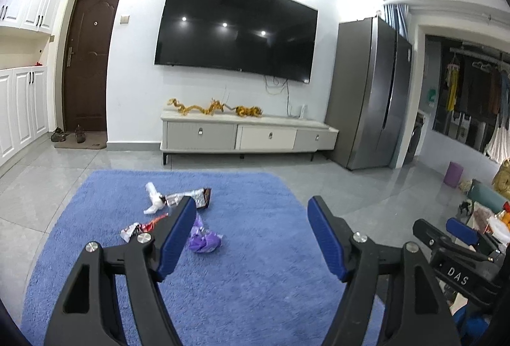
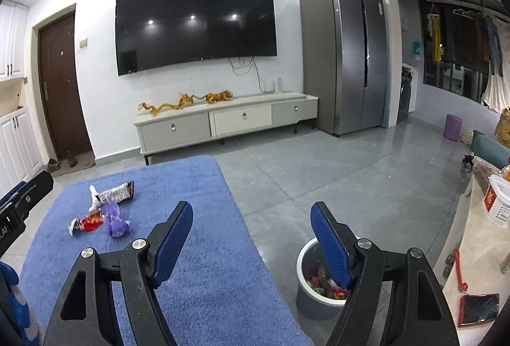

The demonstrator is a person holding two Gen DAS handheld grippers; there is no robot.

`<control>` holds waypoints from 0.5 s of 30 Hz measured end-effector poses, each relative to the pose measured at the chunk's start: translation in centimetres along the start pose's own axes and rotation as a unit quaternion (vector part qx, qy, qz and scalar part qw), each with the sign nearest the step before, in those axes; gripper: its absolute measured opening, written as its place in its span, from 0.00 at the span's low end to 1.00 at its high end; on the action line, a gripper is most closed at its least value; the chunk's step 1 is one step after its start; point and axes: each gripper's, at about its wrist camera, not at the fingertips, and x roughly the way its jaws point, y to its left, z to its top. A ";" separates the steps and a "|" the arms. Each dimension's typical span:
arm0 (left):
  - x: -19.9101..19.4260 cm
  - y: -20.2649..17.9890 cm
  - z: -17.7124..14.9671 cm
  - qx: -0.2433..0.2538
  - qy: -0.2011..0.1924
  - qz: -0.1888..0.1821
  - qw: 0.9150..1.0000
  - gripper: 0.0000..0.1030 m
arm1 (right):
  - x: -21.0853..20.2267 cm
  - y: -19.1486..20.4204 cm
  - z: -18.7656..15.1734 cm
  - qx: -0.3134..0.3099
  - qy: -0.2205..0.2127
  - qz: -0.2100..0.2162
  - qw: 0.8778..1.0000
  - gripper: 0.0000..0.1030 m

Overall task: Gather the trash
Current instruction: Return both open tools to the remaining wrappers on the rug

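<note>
Both claws, left claw (image 1: 251,212) and right claw (image 2: 251,218), gape empty above the blue rug (image 1: 255,282). Wrappers (image 1: 178,209) lie left of centre; the bin (image 2: 306,269) stands lower right on grey tiles.

Fluffy blue cloth rug (image 2: 197,253); on it crinkled shiny foil wrappers (image 2: 116,193); beside it glossy grey floor tiles (image 2: 318,164).

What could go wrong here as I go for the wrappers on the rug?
The wrappers lie bunched together, so open jaws may catch two pieces or push them apart. The shaggy blue rug could snag a fingertip on a low pinch. The bin stands off the rug beside the right gripper; swinging it sideways could knock it.
</note>
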 end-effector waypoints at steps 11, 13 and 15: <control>5.2 2.9 -2.3 -0.005 0.050 0.028 0.998 0.69 | 5.1 1.9 -1.8 -0.001 0.035 0.024 0.999 0.72; 6.0 3.5 -2.6 -0.009 0.057 0.031 0.998 0.69 | 5.7 2.0 -1.8 0.000 0.038 0.026 0.999 0.72; 6.7 4.2 -2.8 -0.013 0.063 0.034 0.997 0.69 | 6.2 2.2 -1.9 0.000 0.042 0.027 0.999 0.72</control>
